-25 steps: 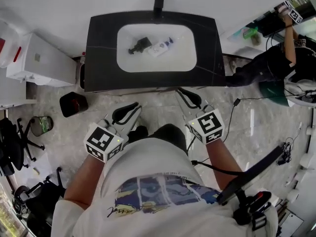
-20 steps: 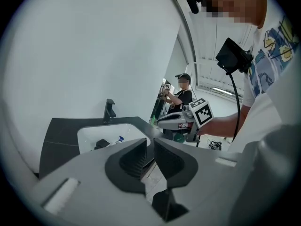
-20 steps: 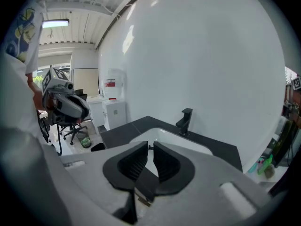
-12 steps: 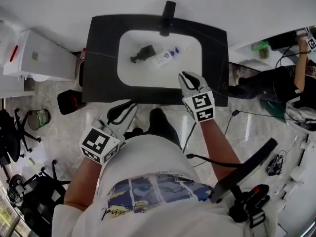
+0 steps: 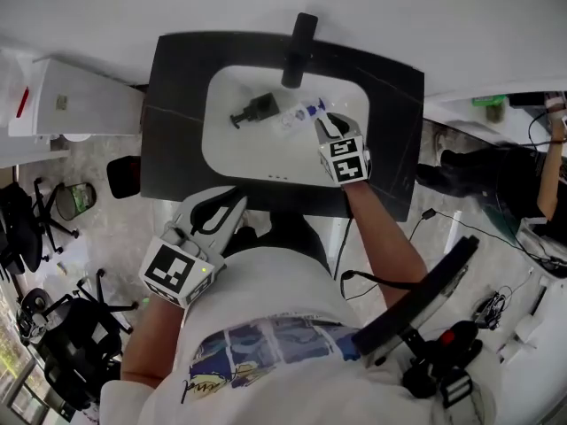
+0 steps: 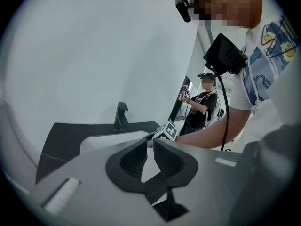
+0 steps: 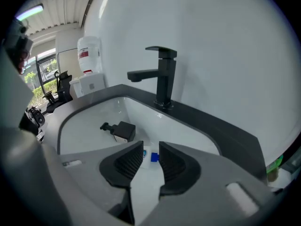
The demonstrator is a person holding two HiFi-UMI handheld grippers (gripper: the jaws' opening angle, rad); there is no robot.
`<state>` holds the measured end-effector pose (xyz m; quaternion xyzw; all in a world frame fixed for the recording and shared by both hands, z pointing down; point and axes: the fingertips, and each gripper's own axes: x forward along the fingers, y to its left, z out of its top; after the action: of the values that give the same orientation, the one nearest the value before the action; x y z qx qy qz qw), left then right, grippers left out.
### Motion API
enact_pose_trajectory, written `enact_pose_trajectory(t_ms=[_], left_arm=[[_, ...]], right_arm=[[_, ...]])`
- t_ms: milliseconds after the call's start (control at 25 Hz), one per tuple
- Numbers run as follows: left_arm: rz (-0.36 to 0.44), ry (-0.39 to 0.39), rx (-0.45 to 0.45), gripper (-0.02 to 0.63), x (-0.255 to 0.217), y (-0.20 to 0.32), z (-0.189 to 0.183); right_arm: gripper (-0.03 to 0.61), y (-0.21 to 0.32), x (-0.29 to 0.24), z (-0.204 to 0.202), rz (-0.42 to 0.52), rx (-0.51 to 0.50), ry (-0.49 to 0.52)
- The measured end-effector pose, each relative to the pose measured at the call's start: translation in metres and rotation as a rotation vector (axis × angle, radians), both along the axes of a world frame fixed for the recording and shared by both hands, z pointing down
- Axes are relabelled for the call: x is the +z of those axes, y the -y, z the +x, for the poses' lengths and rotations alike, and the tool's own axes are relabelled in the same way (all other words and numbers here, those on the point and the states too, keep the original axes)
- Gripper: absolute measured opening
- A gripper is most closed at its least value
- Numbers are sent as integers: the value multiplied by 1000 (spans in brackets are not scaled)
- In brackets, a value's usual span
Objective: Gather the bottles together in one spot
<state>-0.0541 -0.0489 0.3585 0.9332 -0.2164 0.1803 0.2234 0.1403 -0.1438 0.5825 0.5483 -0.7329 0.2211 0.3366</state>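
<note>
Dark bottle point(image 5: 255, 110) and clear bottle point(image 5: 299, 113) in white sink point(image 5: 235, 153)

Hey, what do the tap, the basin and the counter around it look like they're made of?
Tap: likely metal with a matte black coating; it has square edges and no shine. Basin: probably glazed white ceramic, smooth with a soft gloss. Counter: dark stone or a stone-look slab, matte, with thin pale lines crossing it.

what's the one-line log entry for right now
right gripper: over sink, jaws just opening, empty | lined up on white bottle | black pump bottle: in basin | left gripper: near torso, empty
</note>
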Motion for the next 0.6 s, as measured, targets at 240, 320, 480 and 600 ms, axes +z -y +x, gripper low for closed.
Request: enact_pose_trajectory(t_ms=[240, 320, 480, 600], left_arm=[[-33, 27, -46, 46, 11, 15, 19], [-45, 35, -57, 46, 14, 18, 26], [-56, 37, -76, 44, 16, 20, 39], [-62, 44, -90, 44, 17, 22, 47]], right_arm=[[101, 24, 43, 13, -45, -4, -16], [101, 32, 56, 18, -54, -12, -27], [101, 44, 80, 27, -102, -7, -37], [101, 51, 97, 31, -128, -12, -44]])
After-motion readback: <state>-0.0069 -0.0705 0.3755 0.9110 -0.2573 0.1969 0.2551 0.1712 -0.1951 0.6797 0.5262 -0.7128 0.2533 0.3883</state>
